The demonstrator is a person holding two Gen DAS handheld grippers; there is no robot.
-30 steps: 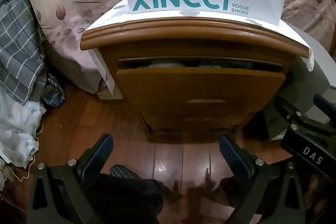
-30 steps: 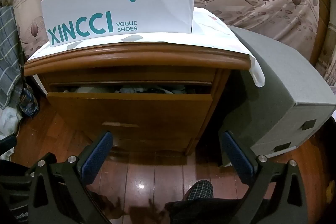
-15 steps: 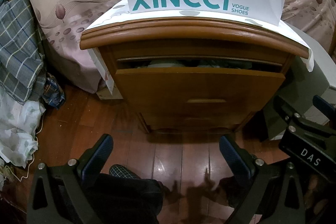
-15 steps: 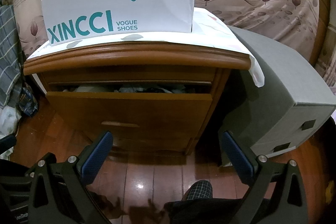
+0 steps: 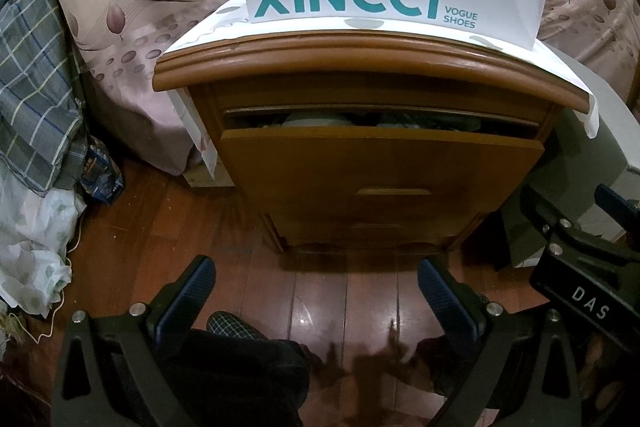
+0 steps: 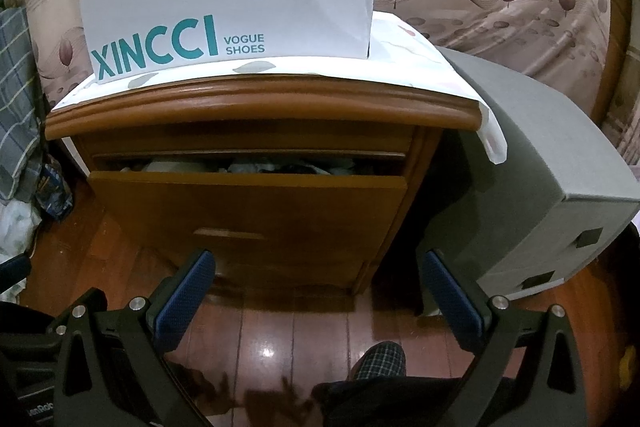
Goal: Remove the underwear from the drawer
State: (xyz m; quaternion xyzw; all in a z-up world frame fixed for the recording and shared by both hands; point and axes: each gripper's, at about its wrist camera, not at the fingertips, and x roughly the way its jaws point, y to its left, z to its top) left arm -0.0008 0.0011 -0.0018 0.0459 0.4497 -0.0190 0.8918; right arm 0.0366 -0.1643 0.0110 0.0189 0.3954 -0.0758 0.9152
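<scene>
Underwear (image 6: 256, 166) lies bunched inside the part-open drawer (image 6: 248, 203). Left tongs (image 5: 316, 291) and right tongs (image 6: 316, 287) both gape wide, empty, touching nothing.

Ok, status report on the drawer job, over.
Left gripper open, empty. Right gripper open, empty. Top drawer ajar, clothing showing in the gap, none out yet. Nothing blocking the drawer front.

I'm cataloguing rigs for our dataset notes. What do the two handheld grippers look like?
Both match: the left gripper and right gripper have black angular plastic finger frames with silver screws and blue textured pads. In the left wrist view the right unit's black body carries white "DAS" lettering. No cables or sleeves are visible.
</scene>
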